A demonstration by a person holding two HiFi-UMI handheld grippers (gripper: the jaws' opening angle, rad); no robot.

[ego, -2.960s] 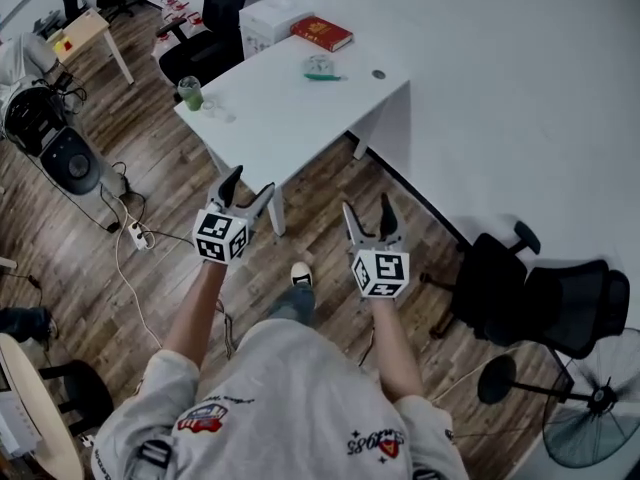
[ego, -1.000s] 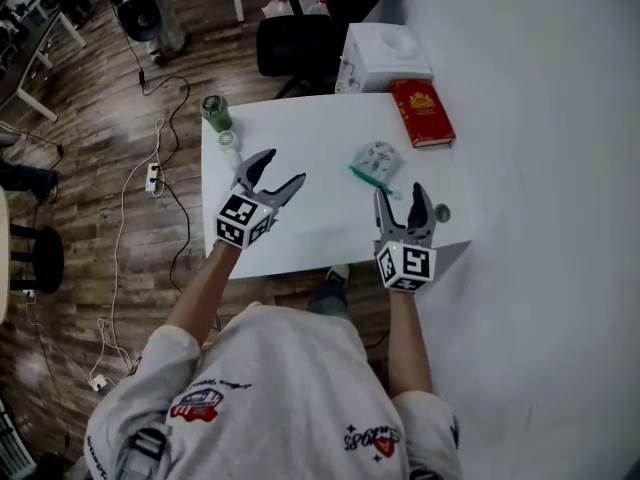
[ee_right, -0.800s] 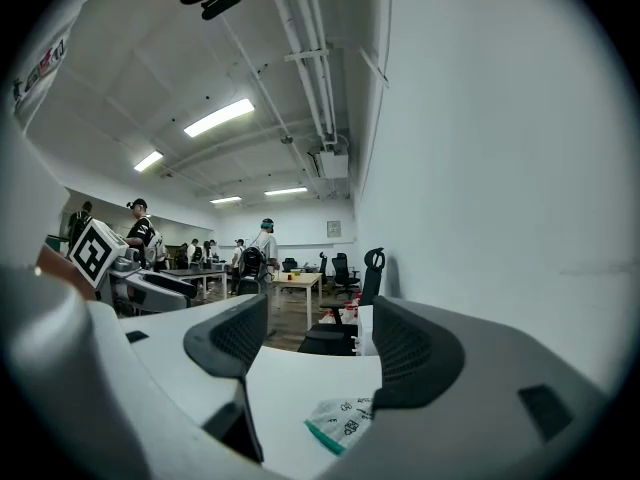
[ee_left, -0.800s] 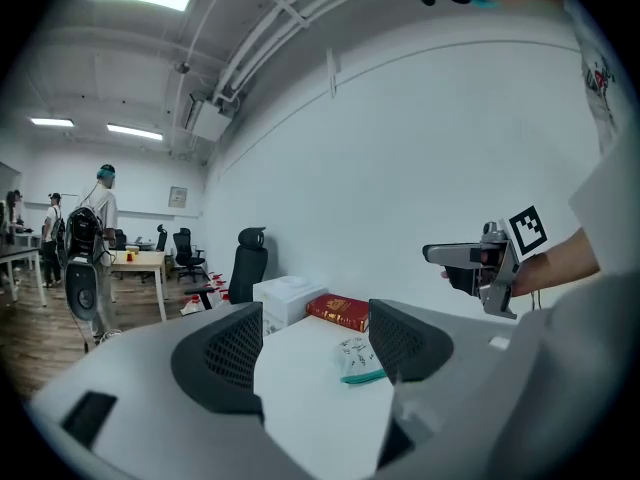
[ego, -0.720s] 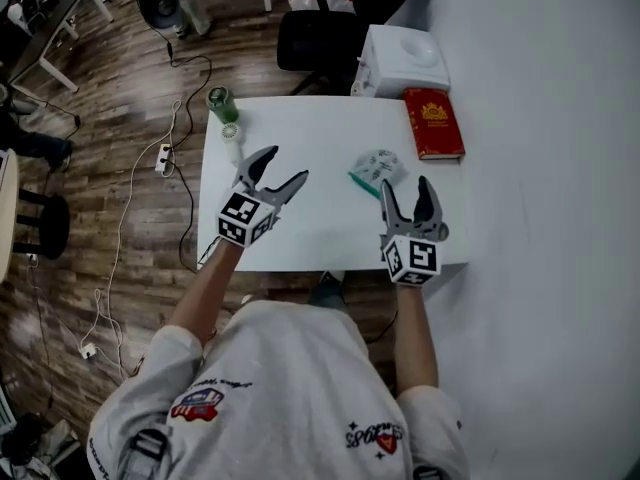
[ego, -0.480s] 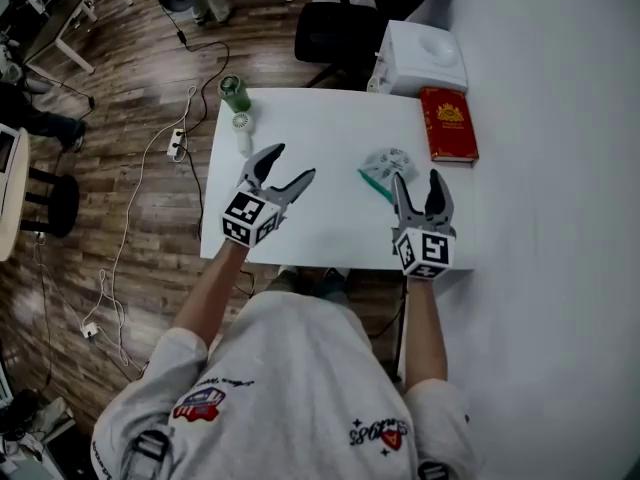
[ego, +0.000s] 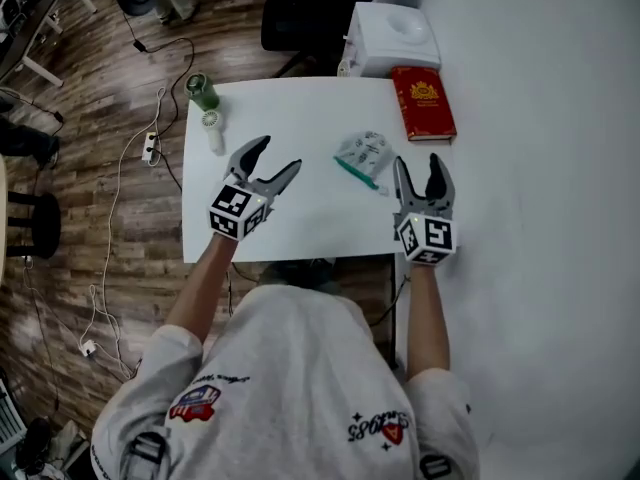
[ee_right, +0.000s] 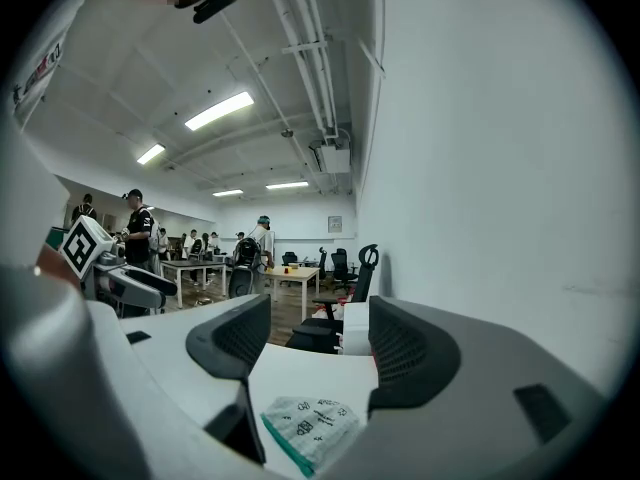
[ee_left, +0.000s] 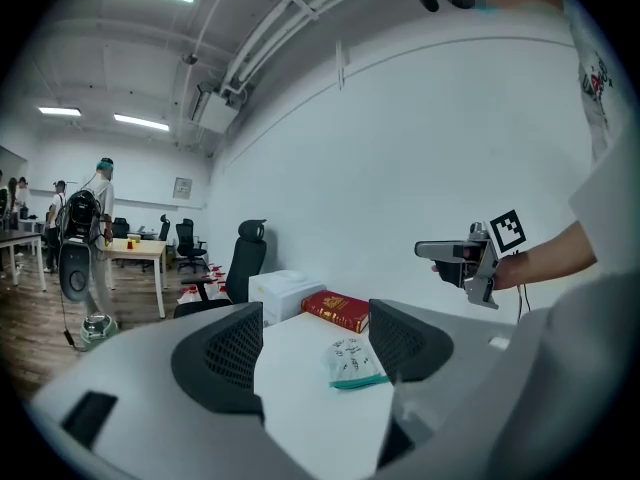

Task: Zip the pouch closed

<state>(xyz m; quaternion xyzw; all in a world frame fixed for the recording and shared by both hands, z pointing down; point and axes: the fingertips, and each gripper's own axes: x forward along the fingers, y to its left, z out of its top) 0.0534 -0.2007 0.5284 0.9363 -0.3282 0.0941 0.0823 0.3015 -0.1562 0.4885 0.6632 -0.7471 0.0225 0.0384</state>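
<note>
The pouch (ego: 363, 151) is a small pale printed bag with a green zipper edge (ego: 357, 175), lying flat on the white table (ego: 300, 223). My left gripper (ego: 278, 154) hovers open over the table, left of the pouch. In the left gripper view the pouch (ee_left: 350, 361) lies ahead between the jaws, with a gap to it. My right gripper (ego: 417, 160) hovers just right of the pouch. Its jaws are closing, still wide apart, with nothing between them. In the right gripper view the pouch (ee_right: 315, 426) lies low and ahead.
A red book (ego: 423, 101) lies at the table's far right corner, beside a white box (ego: 390, 38). A green cup (ego: 203, 90) and a small white fan (ego: 212, 128) stand at the far left. An office chair (ego: 300, 18) stands behind the table. People stand in the room beyond.
The table has come closer in the head view as the person stepped up to it. Both grippers now hang over the tabletop, and the right one has drawn up beside the pouch.
</note>
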